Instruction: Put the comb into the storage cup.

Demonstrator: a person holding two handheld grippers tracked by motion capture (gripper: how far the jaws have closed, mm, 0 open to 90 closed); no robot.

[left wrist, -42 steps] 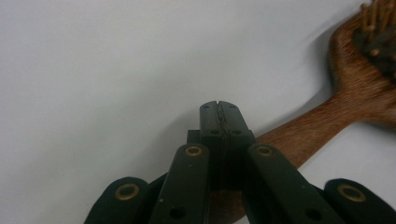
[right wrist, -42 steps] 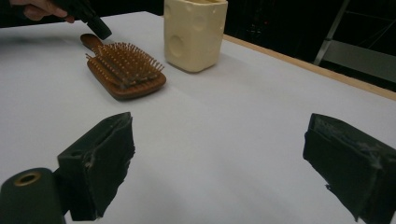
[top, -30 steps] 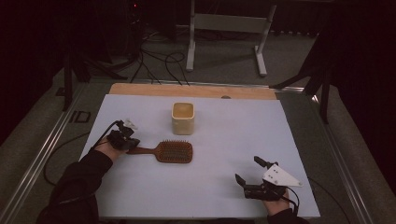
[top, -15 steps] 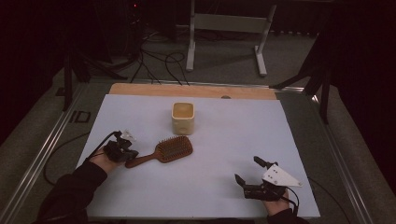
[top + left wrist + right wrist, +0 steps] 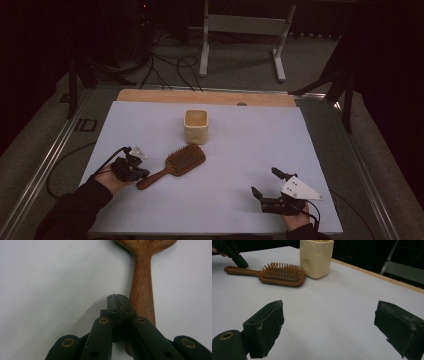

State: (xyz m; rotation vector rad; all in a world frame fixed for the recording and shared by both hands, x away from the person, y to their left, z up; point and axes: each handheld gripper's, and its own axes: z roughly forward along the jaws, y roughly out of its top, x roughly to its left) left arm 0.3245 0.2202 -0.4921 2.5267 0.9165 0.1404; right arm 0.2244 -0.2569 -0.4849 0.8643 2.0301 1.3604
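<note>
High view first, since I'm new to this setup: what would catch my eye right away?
The wooden hairbrush lies bristles up left of centre on the white table, its handle angled toward the left gripper, whose jaws are shut beside the handle. Just behind it stands a cream square cup. At the near right, the right gripper rests with jaws wide open and nothing between them.

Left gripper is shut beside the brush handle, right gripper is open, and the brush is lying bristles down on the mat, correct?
Not quite: the hairbrush lies bristles up, as the right gripper view shows. The rest holds: the left gripper is shut beside the handle, and the right gripper is open.
</note>
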